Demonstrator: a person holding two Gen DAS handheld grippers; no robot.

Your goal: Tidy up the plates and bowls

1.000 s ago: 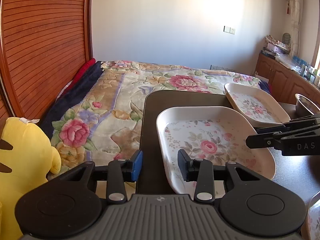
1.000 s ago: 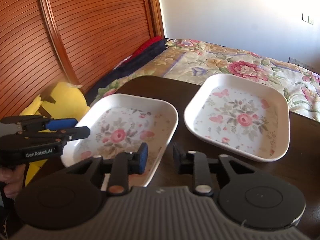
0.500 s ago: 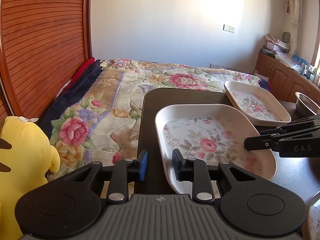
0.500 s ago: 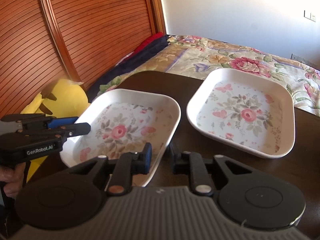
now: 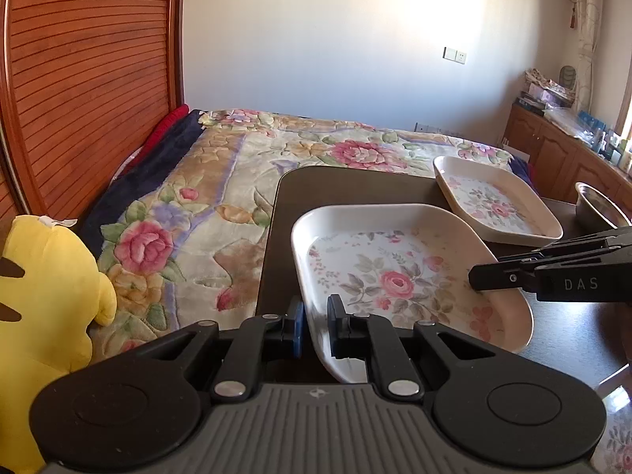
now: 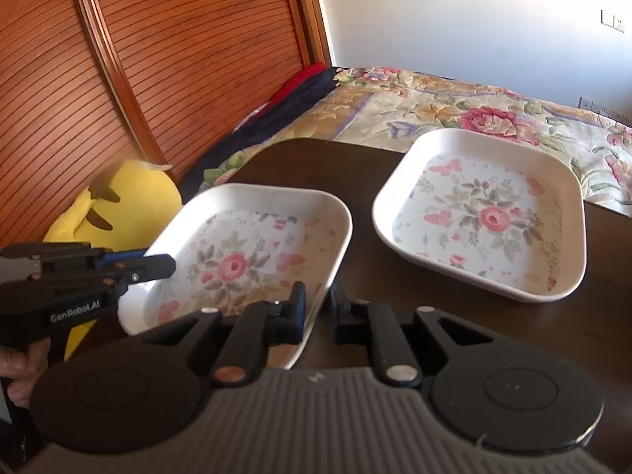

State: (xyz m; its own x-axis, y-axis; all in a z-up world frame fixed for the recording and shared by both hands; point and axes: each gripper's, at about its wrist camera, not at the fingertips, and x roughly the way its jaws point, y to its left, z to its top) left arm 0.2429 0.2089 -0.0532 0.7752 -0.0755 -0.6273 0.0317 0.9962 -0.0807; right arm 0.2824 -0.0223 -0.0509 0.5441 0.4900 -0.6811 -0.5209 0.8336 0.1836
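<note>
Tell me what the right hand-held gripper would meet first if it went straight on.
The right hand-held gripper already straddles the rim of the near floral plate. Going on, it would slide along that rim; the far floral plate lies off to the right, probably clear.

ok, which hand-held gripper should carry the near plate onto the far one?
Right, probably. The right hand-held gripper grips the near plate on the rim that faces the far plate. The left hand-held gripper grips the opposite rim, farther from it.
</note>
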